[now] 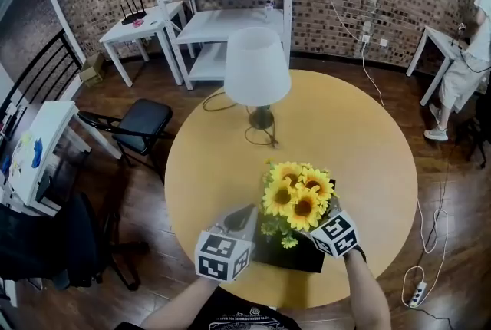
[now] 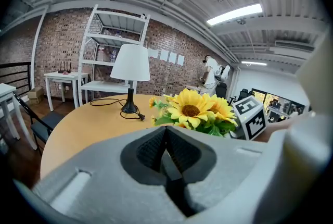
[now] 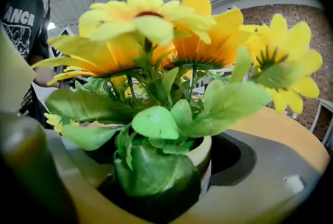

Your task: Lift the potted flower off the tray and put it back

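Note:
The potted flower (image 1: 298, 196), yellow sunflowers in a cream pot (image 3: 208, 151), stands on a black tray (image 1: 295, 255) near the front edge of the round wooden table (image 1: 368, 144). My right gripper (image 1: 330, 232) reaches in from the right. In the right gripper view its jaws sit on either side of the pot and press against it. My left gripper (image 1: 244, 218) is at the tray's left side. Its pads (image 2: 182, 154) are closed on a thin dark strip that looks like the tray's edge. Leaves hide the pot's base.
A white-shaded lamp (image 1: 257, 67) with a black cord stands at the table's far side. A black chair (image 1: 142, 121) is left of the table, white shelves (image 1: 230, 14) behind it. A person (image 1: 468, 52) stands at a desk far right.

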Demonstrator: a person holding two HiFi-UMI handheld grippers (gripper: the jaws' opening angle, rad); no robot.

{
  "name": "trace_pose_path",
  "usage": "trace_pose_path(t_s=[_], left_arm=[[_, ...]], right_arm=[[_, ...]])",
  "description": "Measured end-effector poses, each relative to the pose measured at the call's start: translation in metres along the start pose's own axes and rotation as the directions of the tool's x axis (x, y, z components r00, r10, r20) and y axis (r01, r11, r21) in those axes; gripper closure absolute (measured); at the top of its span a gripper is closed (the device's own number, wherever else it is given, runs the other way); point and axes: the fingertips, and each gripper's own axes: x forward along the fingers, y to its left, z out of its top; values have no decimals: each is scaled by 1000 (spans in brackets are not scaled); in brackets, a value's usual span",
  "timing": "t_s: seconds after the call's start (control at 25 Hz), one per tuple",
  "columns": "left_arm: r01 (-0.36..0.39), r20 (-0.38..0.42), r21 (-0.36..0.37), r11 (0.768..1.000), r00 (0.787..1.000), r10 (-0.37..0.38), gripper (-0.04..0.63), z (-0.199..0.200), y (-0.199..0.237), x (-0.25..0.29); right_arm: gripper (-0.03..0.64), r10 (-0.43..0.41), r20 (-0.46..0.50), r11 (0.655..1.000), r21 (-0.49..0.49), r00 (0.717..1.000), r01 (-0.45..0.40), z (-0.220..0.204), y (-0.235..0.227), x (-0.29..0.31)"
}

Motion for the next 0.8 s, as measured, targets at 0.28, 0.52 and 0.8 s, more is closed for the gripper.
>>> trace_pose_path(t_s=[0.28, 0.52, 0.8], left_arm=[[-14, -18, -9, 1000, 1000, 14, 595, 1, 19, 14], [-26, -27, -22, 999, 999, 25, 595, -1, 28, 17], [-30, -20, -34, 999, 999, 29, 595, -1, 30, 17]], right_arm=[[104, 86, -16, 996, 10, 996, -85, -8, -5, 27], [104, 124, -37, 992, -11, 992, -124, -16, -2, 42], [103, 125, -112, 990, -51, 986, -131, -27, -3, 51]])
